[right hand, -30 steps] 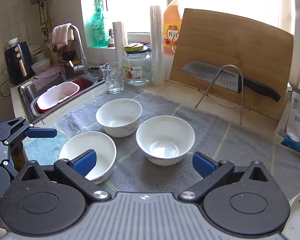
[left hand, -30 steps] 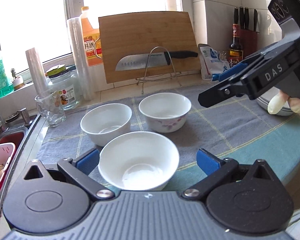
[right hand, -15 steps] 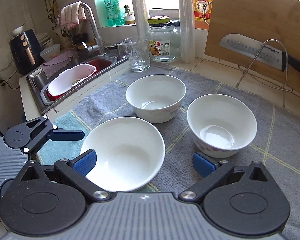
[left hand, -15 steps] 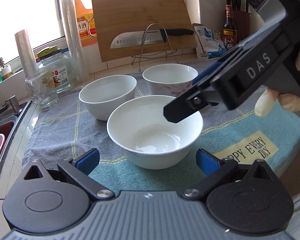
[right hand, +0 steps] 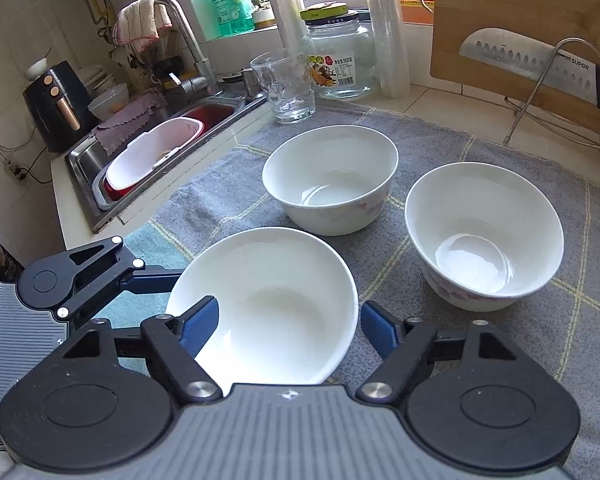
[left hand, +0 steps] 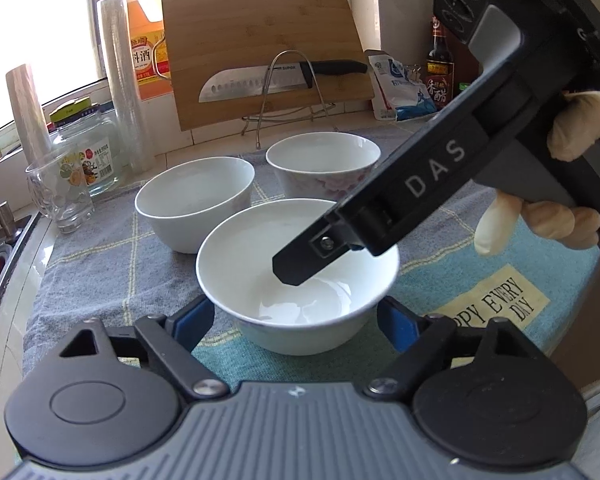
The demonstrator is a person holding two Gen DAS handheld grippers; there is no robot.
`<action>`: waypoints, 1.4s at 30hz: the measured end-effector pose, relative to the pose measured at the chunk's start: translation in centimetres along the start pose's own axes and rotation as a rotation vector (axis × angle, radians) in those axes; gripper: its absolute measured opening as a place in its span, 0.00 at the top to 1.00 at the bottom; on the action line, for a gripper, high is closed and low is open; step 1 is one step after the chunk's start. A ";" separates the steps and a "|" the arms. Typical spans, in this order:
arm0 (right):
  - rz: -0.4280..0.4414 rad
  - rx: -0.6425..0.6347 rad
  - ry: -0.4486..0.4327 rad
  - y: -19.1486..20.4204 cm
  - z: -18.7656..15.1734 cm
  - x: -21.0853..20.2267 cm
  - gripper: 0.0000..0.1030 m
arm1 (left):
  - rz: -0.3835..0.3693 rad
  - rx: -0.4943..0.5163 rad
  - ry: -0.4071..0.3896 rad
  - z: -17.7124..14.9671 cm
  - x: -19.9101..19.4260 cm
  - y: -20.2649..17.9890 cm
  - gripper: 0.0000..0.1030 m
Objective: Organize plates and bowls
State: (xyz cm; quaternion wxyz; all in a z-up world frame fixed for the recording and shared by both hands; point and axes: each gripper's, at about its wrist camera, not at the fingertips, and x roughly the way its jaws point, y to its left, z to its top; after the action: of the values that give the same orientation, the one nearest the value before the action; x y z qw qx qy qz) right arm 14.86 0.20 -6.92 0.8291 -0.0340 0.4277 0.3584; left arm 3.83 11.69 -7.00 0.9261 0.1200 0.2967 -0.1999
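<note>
Three bowls: sitting on the grey cloth (right hand: 480, 148).
Near bowl (left hand: 296, 276): lying between both grippers' spread fingers.
Left gripper (left hand: 296, 322): gaping wide, flanking it.
Right gripper (right hand: 290, 326): spread, one finger dipping inside.

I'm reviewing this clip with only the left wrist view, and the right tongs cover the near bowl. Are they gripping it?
Observer: No. The right tongs are open. One pad hangs over the inside of the near bowl, and the other is just outside its rim.
Reviewer: Is there anything in that bowl?
Observer: It looks empty.
Reviewer: What lies further left, beyond my frame?
Observer: A sink holding a white-and-pink basin.
</note>
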 end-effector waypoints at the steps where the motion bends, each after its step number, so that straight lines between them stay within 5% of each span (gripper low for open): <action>1: 0.009 0.002 0.000 0.0 0.1 0.0 0.22 | -0.003 0.001 0.000 0.0 0.0 0.0 0.15; 17: 0.054 0.054 0.001 -0.7 0.5 -0.9 0.22 | -0.020 0.004 0.030 1.1 0.1 0.3 0.16; 42: -0.109 0.148 -0.017 -5.3 -4.5 -8.8 0.22 | -0.225 0.121 0.034 4.4 2.9 -6.0 0.15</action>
State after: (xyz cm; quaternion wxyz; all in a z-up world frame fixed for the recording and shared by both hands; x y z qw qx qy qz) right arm 11.77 -10.33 -4.63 0.8513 0.0069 0.4434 0.2804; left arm 5.54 3.99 -5.80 0.8837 0.1448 0.3112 -0.3181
